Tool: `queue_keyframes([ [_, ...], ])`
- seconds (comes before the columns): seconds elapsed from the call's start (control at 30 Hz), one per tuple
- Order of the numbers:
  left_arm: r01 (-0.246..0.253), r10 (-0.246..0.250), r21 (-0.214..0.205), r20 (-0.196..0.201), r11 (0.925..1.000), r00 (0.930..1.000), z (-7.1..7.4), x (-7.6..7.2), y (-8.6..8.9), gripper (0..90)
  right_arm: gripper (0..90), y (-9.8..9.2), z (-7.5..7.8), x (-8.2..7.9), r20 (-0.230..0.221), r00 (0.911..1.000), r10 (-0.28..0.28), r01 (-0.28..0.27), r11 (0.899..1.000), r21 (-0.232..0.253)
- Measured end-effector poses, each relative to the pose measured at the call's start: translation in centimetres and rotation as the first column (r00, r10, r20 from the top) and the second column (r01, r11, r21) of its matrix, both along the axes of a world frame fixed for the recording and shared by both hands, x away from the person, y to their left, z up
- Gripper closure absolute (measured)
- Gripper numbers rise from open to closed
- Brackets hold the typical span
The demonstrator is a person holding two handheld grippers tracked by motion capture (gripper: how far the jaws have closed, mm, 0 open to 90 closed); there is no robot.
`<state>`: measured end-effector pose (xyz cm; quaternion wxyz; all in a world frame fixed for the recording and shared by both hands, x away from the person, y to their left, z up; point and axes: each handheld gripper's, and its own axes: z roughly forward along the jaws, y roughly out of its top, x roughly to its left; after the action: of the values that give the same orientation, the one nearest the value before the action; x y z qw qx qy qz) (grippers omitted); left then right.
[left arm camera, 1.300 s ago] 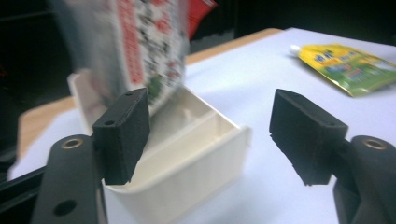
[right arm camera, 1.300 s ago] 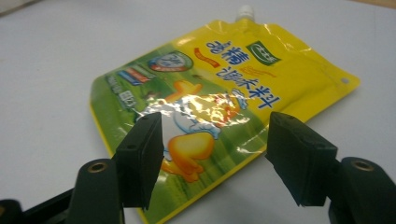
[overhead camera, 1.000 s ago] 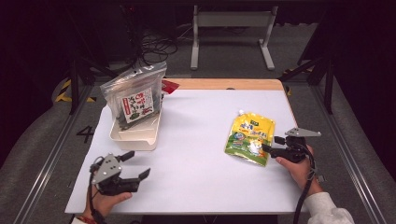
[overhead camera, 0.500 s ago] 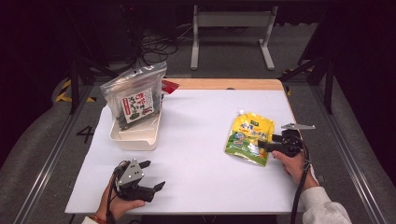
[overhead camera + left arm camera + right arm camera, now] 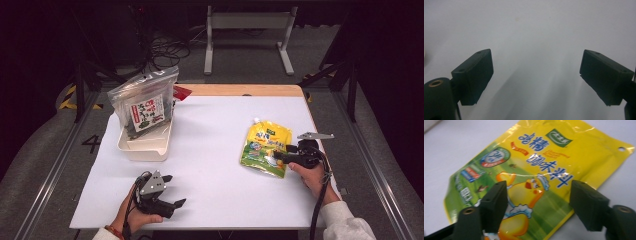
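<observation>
The yellow pouch [image 5: 266, 148] lies flat at the table's right. The right gripper [image 5: 536, 202] straddles its edge w/ jaws just narrowed, not yet pinching (should bite deeper, edge-on). The left gripper [image 5: 169, 192] hangs wide, empty.

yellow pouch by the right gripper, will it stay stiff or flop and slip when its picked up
The yellow pouch lies flat and creased on the white table, so it will probably sag if lifted by one edge. Its glossy film shows glare, so it may slip between the pads. It looks thin, likely light, so a push from the right gripper should slide it.
</observation>
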<state>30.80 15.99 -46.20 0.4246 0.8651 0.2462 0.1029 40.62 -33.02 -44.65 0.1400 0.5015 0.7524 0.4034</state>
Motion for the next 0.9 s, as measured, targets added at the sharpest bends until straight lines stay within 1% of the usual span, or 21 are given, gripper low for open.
queue_keyframes([
  [0.03, -0.002, 0.002, -0.006, -0.006, 1.0000, 1.0000, 0.0, 0.0, 0.1, 12.4, 24.6, -0.2, 0.1, 0.0, 0.007, 0.9998, -0.019, 0.019, 1.000, 0.009],
  [0.07, -0.002, 0.002, -0.012, -0.008, 0.9999, 1.0000, 0.0, 0.1, 0.1, 12.4, 23.1, -0.5, 0.1, 0.1, 0.005, 0.9988, -0.048, 0.048, 0.998, 0.035],
  [0.1, -0.004, 0.003, -0.019, -0.010, 0.9998, 0.9999, 0.0, 0.1, 0.2, 12.4, 21.9, -0.7, 0.1, 0.1, 0.004, 0.9979, -0.064, 0.064, 0.997, 0.041],
  [0.13, -0.005, 0.005, -0.025, -0.015, 0.9997, 0.9999, 0.0, 0.1, 0.3, 12.4, 21.2, -0.9, 0.0, 0.2, -0.001, 0.9958, -0.092, 0.092, 0.995, 0.039],
  [0.17, -0.005, 0.005, -0.028, -0.017, 0.9996, 0.9998, 0.0, 0.2, 0.3, 12.4, 21.1, -1.2, -0.2, 0.4, -0.020, 0.9937, -0.110, 0.111, 0.992, 0.060],
  [0.2, -0.005, 0.004, -0.037, -0.020, 0.9993, 0.9998, 0.0, 0.2, 0.3, 12.4, 19.1, -1.3, -0.5, 0.5, -0.045, 0.9935, -0.105, 0.108, 0.991, 0.082],
  [0.23, -0.003, 0.002, -0.039, -0.021, 0.9992, 0.9998, 0.1, 0.2, 0.3, 12.5, 18.3, -1.2, -0.6, 0.6, -0.050, 0.9941, -0.097, 0.101, 0.990, 0.098],
  [0.3, 0.002, -0.003, -0.039, -0.021, 0.9992, 0.9998, 0.0, 0.3, 0.3, 12.4, 17.2, -1.0, -0.6, 0.7, -0.055, 0.9939, -0.095, 0.100, 0.990, 0.103],
  [0.33, -0.002, 0.000, -0.049, -0.032, 0.9988, 0.9995, 0.0, 0.3, 0.2, 12.5, 17.1, -0.8, -0.7, 0.8, -0.060, 0.9944, -0.088, 0.094, 0.988, 0.120],
  [0.4, 0.002, -0.004, -0.054, -0.037, 0.9985, 0.9993, 0.0, 0.6, 0.0, 12.5, 17.5, -0.4, -0.7, 0.9, -0.062, 0.9958, -0.067, 0.074, 0.991, 0.114],
  [0.43, 0.004, -0.007, -0.069, -0.046, 0.9976, 0.9989, 0.1, 0.9, -0.2, 12.5, 18.0, -0.3, -0.7, 0.9, -0.065, 0.9964, -0.054, 0.062, 0.990, 0.129],
  [0.47, 0.004, -0.007, -0.069, -0.046, 0.9976, 0.9989, 0.1, 0.9, -0.2, 12.6, 18.3, -0.3, -0.8, 1.0, -0.069, 0.9970, -0.035, 0.045, 0.988, 0.146],
  [0.5, 0.013, -0.017, -0.075, -0.055, 0.9971, 0.9983, 0.1, 1.2, -0.5, 12.6, 18.3, -0.3, -0.8, 1.0, -0.069, 0.9970, -0.035, 0.045, 0.988, 0.146],
  [0.57, 0.026, -0.032, -0.079, -0.085, 0.9965, 0.9959, 0.0, 2.4, -1.7, 12.6, 19.1, 0.0, -0.7, 1.0, -0.069, 0.9975, -0.019, 0.028, 0.990, 0.135],
  [0.6, 0.026, -0.032, -0.079, -0.085, 0.9965, 0.9959, 0.0, 2.4, -1.7, 12.6, 19.1, 0.0, -0.7, 1.0, -0.069, 0.9975, -0.019, 0.028, 0.990, 0.135],
  [0.63, 0.046, -0.057, -0.095, -0.113, 0.9944, 0.9919, -0.1, 3.1, -2.4, 12.6, 19.2, 0.0, -0.7, 1.0, -0.067, 0.9977, -0.016, 0.025, 0.992, 0.127],
  [0.7, 0.066, -0.076, -0.094, -0.116, 0.9934, 0.9903, 0.1, 4.0, -3.6, 12.6, 21.5, 0.1, -0.7, 1.0, -0.063, 0.9979, -0.009, 0.016, 0.993, 0.117],
  [0.73, 0.074, -0.086, -0.103, -0.116, 0.9919, 0.9896, 0.2, 4.5, -4.3, 12.6, 22.8, 0.1, -0.7, 1.0, -0.064, 0.9979, -0.006, 0.013, 0.994, 0.112],
  [0.83, 0.101, -0.123, -0.149, -0.148, 0.9837, 0.9813, 0.9, 6.3, -6.9, 12.6, 26.1, 0.3, -0.7, 1.0, -0.063, 0.9979, 0.016, -0.010, 0.995, 0.097],
  [0.87, 0.119, -0.145, -0.159, -0.165, 0.9801, 0.9756, 1.0, 7.0, -7.7, 12.3, 26.6, 0.3, -0.7, 0.9, -0.063, 0.9978, 0.020, -0.014, 0.995, 0.097],
  [0.9, 0.131, -0.158, -0.155, -0.176, 0.9791, 0.9717, 1.0, 7.5, -8.7, 11.8, 27.5, 0.2, -0.7, 0.9, -0.061, 0.9979, 0.024, -0.018, 0.995, 0.098],
])
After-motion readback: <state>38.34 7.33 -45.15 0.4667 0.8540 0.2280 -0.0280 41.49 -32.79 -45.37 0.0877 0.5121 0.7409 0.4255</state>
